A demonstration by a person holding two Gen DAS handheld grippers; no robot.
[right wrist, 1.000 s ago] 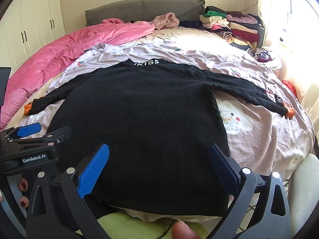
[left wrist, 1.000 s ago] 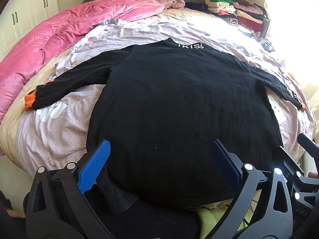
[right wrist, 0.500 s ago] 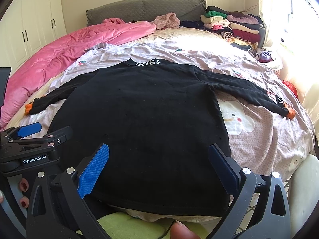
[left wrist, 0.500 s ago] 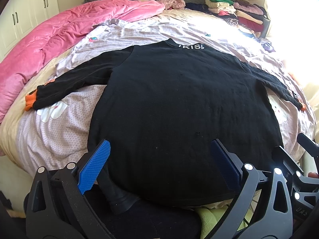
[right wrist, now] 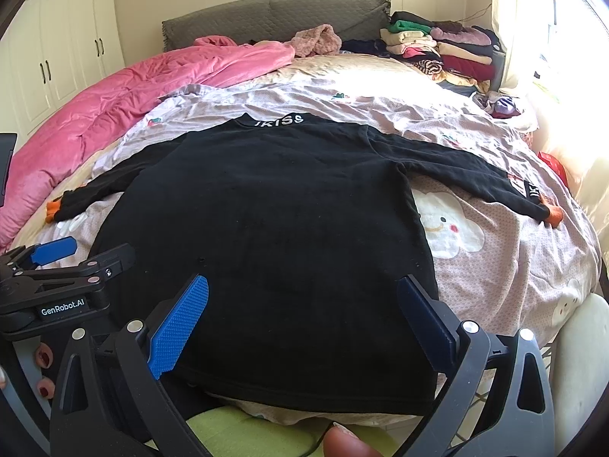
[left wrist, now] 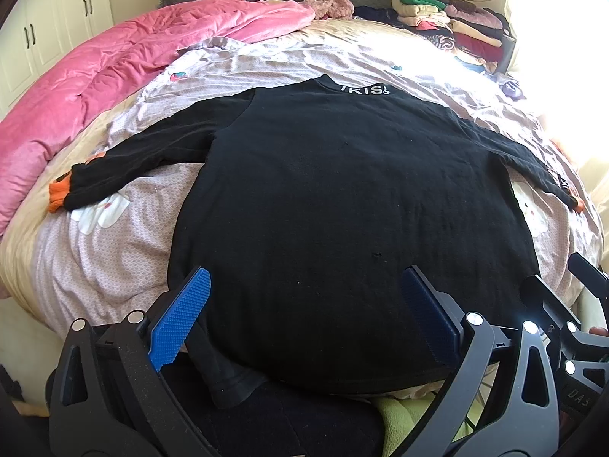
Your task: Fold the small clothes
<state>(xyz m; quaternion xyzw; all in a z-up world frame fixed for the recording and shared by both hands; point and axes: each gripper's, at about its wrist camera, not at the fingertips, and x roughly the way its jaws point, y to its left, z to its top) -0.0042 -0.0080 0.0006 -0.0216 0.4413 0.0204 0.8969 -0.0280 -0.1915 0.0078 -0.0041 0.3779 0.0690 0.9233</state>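
A black long-sleeved top (left wrist: 342, 205) with white collar lettering and orange cuffs lies flat on the bed, both sleeves spread out; it also shows in the right wrist view (right wrist: 274, 221). My left gripper (left wrist: 304, 304) is open and empty, hovering over the hem near the bed's front edge. My right gripper (right wrist: 300, 304) is open and empty, over the hem further right. The left gripper also shows from the side in the right wrist view (right wrist: 76, 262). The hem's left corner (left wrist: 232, 384) hangs over the bed edge.
A pink quilt (left wrist: 95, 87) lies along the bed's left side. A stack of folded clothes (right wrist: 441, 49) sits at the far right by the grey headboard (right wrist: 274, 15). The patterned sheet (right wrist: 495, 259) covers the bed. White cupboards (right wrist: 57, 61) stand at the left.
Both grippers have lifted and pulled back slightly; the top and its sleeves have not moved. The jaws stay open.
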